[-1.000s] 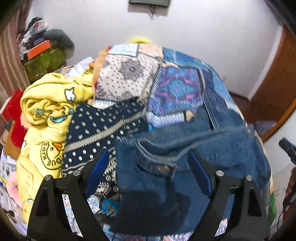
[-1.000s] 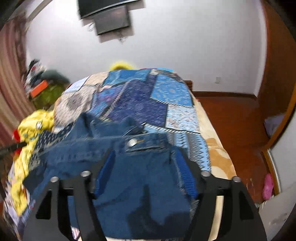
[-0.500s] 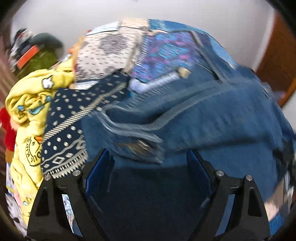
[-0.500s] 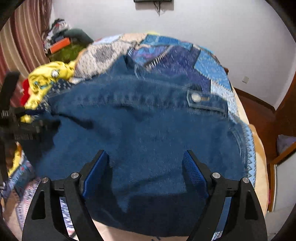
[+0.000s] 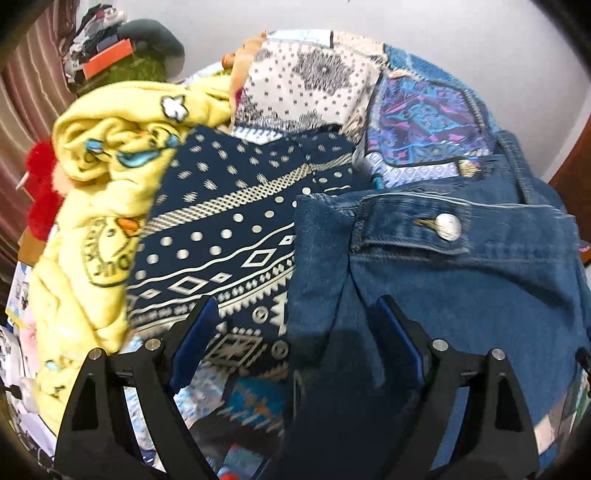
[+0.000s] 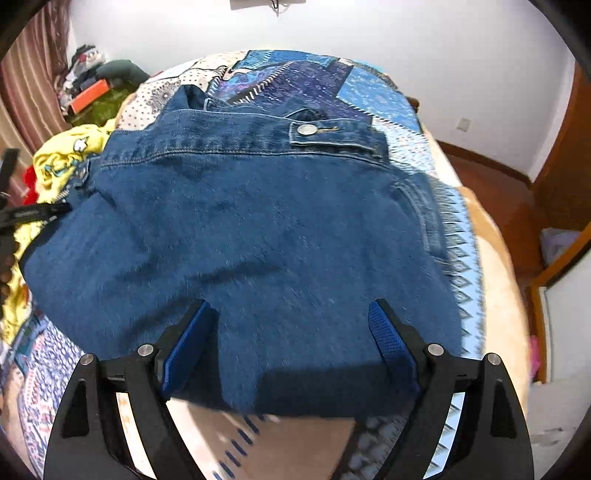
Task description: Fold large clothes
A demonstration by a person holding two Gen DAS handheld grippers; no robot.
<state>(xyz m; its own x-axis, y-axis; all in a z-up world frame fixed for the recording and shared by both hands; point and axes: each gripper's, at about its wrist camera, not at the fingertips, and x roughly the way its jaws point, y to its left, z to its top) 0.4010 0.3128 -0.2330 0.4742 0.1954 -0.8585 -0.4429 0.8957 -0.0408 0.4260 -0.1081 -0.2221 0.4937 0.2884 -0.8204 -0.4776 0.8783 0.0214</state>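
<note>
**Denim jacket spread on the patchwork bed, both tools wide**

Denim fills most of the right wrist view: a blue denim jacket [image 6: 258,229] lies spread across the patchwork bedspread [image 6: 373,92] of a bed, its waistband with a metal button [image 6: 306,129] at about 12 o'clock from the right tool [image 6: 288,345]. That tool stands wide, its blue-padded fingers [image 6: 184,350] splayed apart over the near edge of the jacket, with nothing caught between them. Whether the pads touch the cloth cannot be told.

From the left wrist view, the left tool [image 5: 295,343] is likewise wide and holds nothing. The jacket [image 5: 461,295] occupies the field from 12 to 4 o'clock of this tool, its left edge running down between the two fingers; the metal button [image 5: 447,227] sits at about 1 o'clock. At 11 o'clock lies a navy patterned garment [image 5: 229,229] with white dots and diamonds, just beside the denim and partly under its edge. Further out at 10 o'clock a yellow cartoon-print garment [image 5: 96,206] is heaped, touching the navy one, with something red [image 5: 42,192] beyond it at 9 o'clock.

At the far left corner of the room, by a striped curtain [image 6: 26,85], a pile of clutter with an orange box [image 6: 90,96] stands against the white wall [image 6: 424,33].
</note>
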